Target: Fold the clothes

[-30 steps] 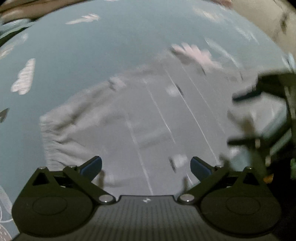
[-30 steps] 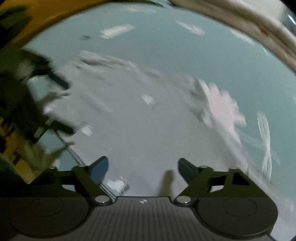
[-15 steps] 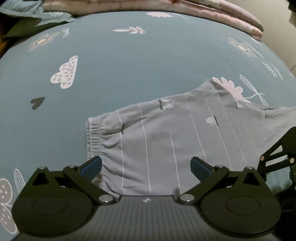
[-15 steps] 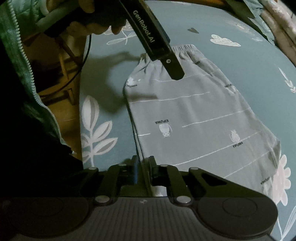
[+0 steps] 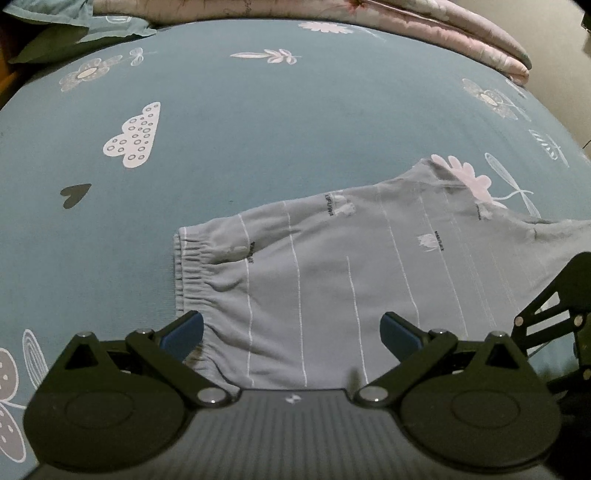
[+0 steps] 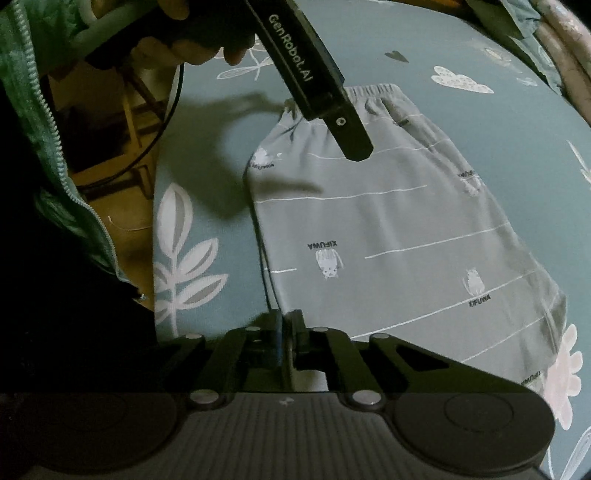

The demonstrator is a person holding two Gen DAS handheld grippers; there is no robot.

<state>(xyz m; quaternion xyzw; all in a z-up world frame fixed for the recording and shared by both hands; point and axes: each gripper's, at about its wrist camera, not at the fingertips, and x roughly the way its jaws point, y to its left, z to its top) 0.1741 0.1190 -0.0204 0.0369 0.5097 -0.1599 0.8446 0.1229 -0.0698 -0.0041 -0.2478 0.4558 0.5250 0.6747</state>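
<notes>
Grey trousers (image 5: 351,266) with thin white stripes lie flat on the blue patterned bedsheet (image 5: 258,129), their elastic waistband (image 5: 188,266) to the left. My left gripper (image 5: 291,328) hovers open over the waistband's near corner, with cloth below the gap and its blue pads (image 5: 184,328) touching nothing. In the right wrist view the trousers (image 6: 406,221) stretch away, and my right gripper (image 6: 286,332) is shut on their near side edge. The left gripper (image 6: 354,147), held by a hand (image 6: 177,40), hangs above the waistband (image 6: 373,92). The right gripper's linkage (image 5: 554,314) shows at the left wrist view's right edge.
Folded pink bedding (image 5: 424,33) and a pillow (image 5: 92,22) lie along the bed's far side. The bed's near edge (image 6: 159,221) drops to a wooden floor with chair legs (image 6: 133,110). A person's green zipped jacket (image 6: 44,129) fills the left of the right wrist view.
My right gripper has gone from wide open to shut at the trousers' edge, and it has rolled. The left gripper stayed open and the blur cleared as it settled over the waistband.
</notes>
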